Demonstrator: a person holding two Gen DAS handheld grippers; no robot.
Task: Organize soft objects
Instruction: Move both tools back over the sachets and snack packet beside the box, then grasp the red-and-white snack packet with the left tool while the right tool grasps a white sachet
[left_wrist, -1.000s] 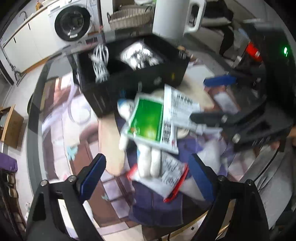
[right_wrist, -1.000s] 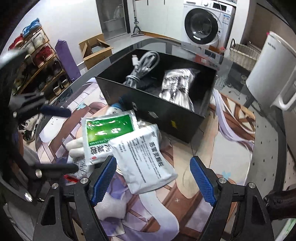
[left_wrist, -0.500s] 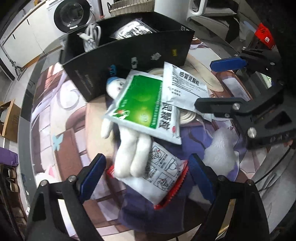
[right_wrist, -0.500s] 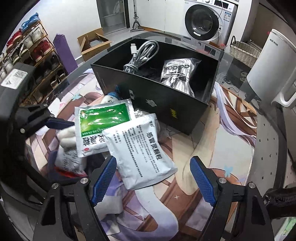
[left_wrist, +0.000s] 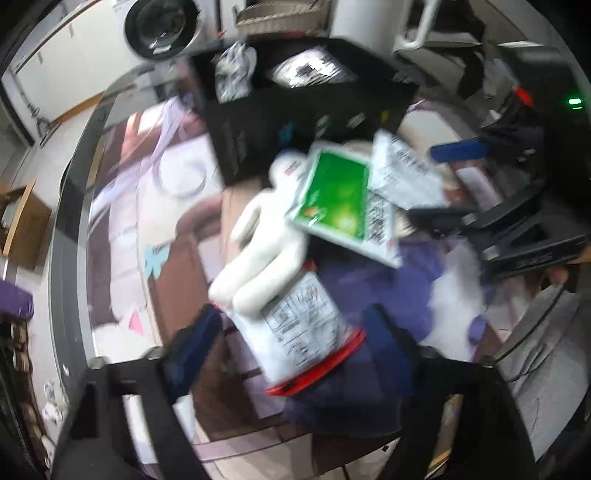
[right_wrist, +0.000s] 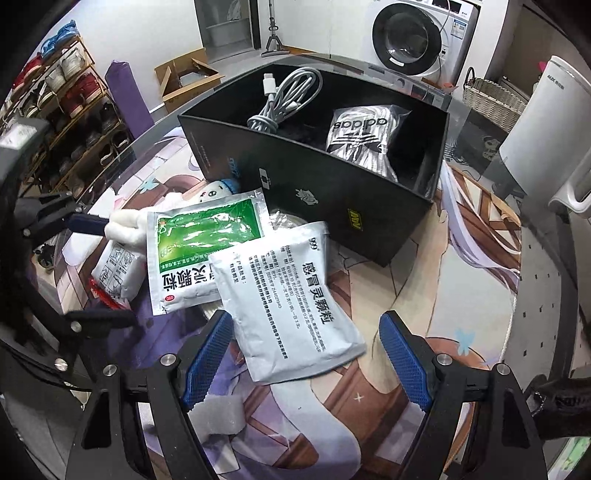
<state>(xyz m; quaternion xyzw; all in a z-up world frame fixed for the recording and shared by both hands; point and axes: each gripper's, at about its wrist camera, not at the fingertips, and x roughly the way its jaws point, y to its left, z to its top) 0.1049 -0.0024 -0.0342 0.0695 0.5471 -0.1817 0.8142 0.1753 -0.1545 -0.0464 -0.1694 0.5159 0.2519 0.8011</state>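
Soft white plush doll (left_wrist: 266, 243) lay on the printed mat (right_wrist: 461, 295) just in front of the black box (right_wrist: 351, 206), its legs toward my left gripper (left_wrist: 291, 343). A green sachet (right_wrist: 207, 243) covered its body, and a grey-white sachet (right_wrist: 291, 295) overlapped that one on the side nearer my right gripper (right_wrist: 306, 354). A red-edged white packet (left_wrist: 303, 328) sat against the doll's legs, between my left jaws. Inside the box were a coiled white cable (right_wrist: 288, 99) and a silver Adidas bag (right_wrist: 362, 136). Both grippers stood released, jaws wide, nothing held. The left view was blurred, so I could not tell whether a pad touched the packet. I judged the step in hand to be picking one soft item from the pile for the box. To do it well I would take the top piece first, the grey-white sachet, closing on a free edge so the green one beneath does not drag along; the foil looked slippery, so a firm pinch well in from the rim. The left gripper pointed across the pile toward the box, low over the mat; the right came in from the opposite side, angled down, its blue pads (right_wrist: 210, 358) flanking the sachet's near corner.
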